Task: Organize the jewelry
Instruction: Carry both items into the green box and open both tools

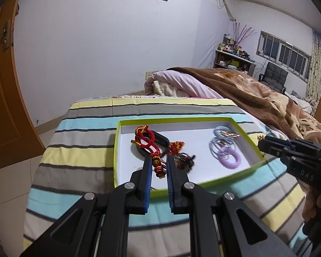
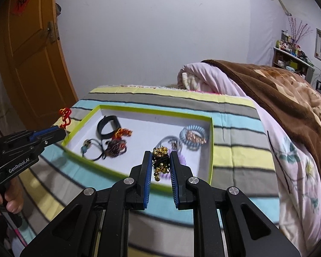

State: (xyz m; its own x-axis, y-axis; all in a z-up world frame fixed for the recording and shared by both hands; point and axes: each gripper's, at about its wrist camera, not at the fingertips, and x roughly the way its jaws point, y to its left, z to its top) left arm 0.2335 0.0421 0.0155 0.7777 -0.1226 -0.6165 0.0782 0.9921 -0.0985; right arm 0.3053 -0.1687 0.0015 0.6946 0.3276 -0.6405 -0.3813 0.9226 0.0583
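Observation:
A green-rimmed white tray point(image 1: 117, 150) point(image 2: 210, 150) lies on the striped bedspread. My left gripper point(image 1: 158, 160) is shut on a red cord charm with gold beads point(image 1: 147, 141) and holds it above the tray's left part; the charm also shows in the right wrist view point(image 2: 64, 115). My right gripper point(image 2: 159, 156) is shut on a black bracelet with gold bells point(image 2: 160, 162), above the tray's near edge. In the tray lie a black band point(image 2: 108, 126), a dark beaded piece point(image 2: 115, 146), a blue coil tie point(image 2: 192, 137) and a purple coil tie point(image 1: 230, 157).
The striped bedspread point(image 1: 79, 158) covers the bed end, with floor beyond its left edge. A pink quilt point(image 2: 224, 81) and brown blanket point(image 2: 289, 98) are heaped at the right. An orange door point(image 2: 32, 53) stands at the left.

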